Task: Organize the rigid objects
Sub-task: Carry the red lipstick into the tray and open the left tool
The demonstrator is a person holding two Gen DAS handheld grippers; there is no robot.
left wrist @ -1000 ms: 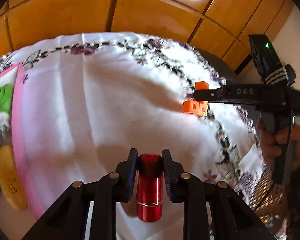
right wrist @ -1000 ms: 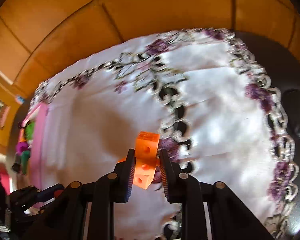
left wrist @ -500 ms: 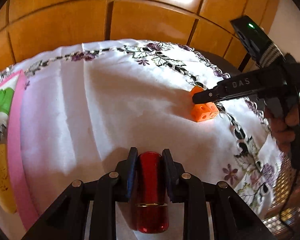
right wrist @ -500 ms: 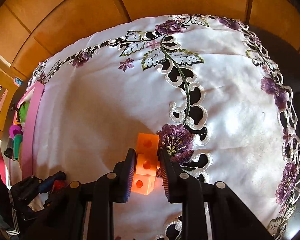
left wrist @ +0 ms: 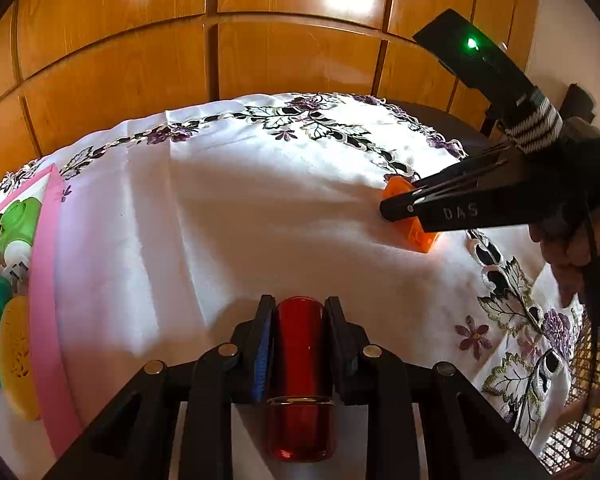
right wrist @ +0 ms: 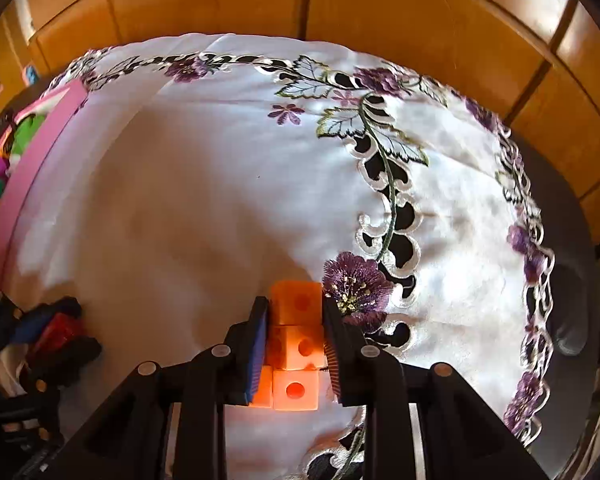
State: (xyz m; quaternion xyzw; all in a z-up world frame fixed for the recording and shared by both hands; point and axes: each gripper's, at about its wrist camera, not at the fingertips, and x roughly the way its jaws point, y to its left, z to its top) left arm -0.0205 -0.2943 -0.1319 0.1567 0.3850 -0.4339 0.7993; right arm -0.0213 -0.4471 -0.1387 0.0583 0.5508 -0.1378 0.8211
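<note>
While clamped, orange blocks [right wrist: 295, 334] between right claw [right wrist: 295, 344]

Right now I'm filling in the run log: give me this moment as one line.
left gripper: shut on red cylinder | right gripper: shut on orange block piece | surface: white embroidered tablecloth

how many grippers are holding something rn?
2. The left gripper has its fingers shut on the red cylinder; the right gripper grips the orange cube cluster down at the white tablecloth.
</note>
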